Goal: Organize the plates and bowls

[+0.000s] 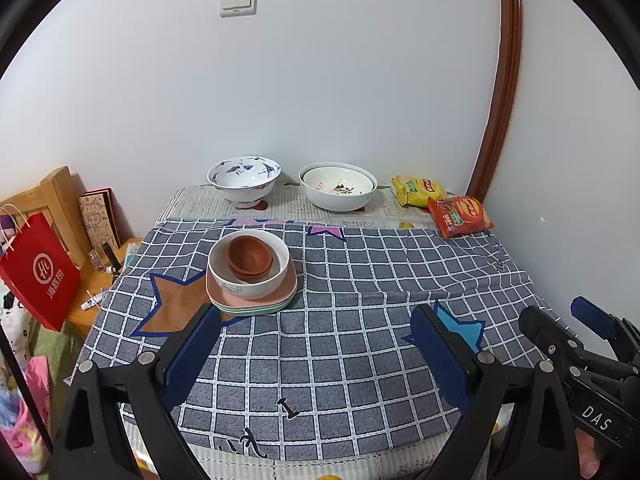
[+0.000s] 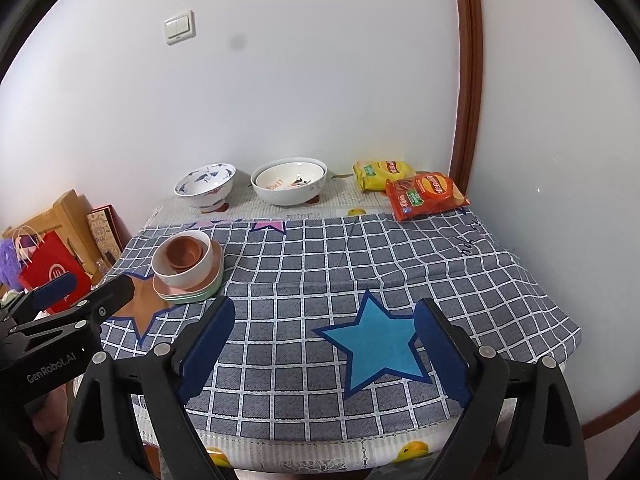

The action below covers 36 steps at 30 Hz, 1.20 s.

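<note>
A stack sits on the checked cloth [image 1: 360,272]: brown bowls [image 1: 250,259] nest inside a white bowl [image 1: 248,266], which rests on pink and green plates [image 1: 253,303]. The right wrist view shows the same stack, with the white bowl [image 2: 185,265] on its plates [image 2: 188,294]. At the back stand a blue-patterned bowl [image 1: 243,179] and two nested white bowls [image 1: 338,186]. My left gripper [image 1: 320,316] hangs open just in front of the stack, nothing between its pads. My right gripper [image 2: 326,316] is open over a blue star, to the right of the stack.
Two crisp bags, yellow [image 1: 416,190] and red [image 1: 460,216], lie at the back right by the wall. Left of the table stand a red paper bag [image 1: 38,276], a wooden frame [image 1: 52,196] and small bottles. A brown door frame [image 1: 500,92] rises at the right.
</note>
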### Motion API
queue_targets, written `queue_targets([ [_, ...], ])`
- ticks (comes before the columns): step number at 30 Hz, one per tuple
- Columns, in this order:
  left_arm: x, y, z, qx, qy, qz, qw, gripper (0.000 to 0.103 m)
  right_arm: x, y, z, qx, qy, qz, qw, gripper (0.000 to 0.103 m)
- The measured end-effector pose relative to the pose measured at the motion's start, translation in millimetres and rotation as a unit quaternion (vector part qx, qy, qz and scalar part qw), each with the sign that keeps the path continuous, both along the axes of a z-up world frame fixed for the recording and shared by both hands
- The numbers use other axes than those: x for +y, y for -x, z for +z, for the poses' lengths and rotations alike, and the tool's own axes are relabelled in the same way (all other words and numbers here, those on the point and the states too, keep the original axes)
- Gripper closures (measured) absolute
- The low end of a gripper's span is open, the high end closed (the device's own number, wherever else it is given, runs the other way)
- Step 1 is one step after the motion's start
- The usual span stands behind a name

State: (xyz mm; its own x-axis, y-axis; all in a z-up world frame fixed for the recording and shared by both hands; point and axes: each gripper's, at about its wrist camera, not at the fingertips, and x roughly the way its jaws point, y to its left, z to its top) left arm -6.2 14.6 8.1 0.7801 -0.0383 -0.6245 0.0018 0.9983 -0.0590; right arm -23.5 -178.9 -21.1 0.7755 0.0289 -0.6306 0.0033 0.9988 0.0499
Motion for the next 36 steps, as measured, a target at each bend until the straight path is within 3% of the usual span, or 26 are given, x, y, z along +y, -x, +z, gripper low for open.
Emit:
queue_targets([
  [36,1.4,1.1,-1.2,0.001,0.0,0.0,1.0,0.007,0.8,3.5,-0.5,-0.003,0.004,-0.002,1.0,0.013],
])
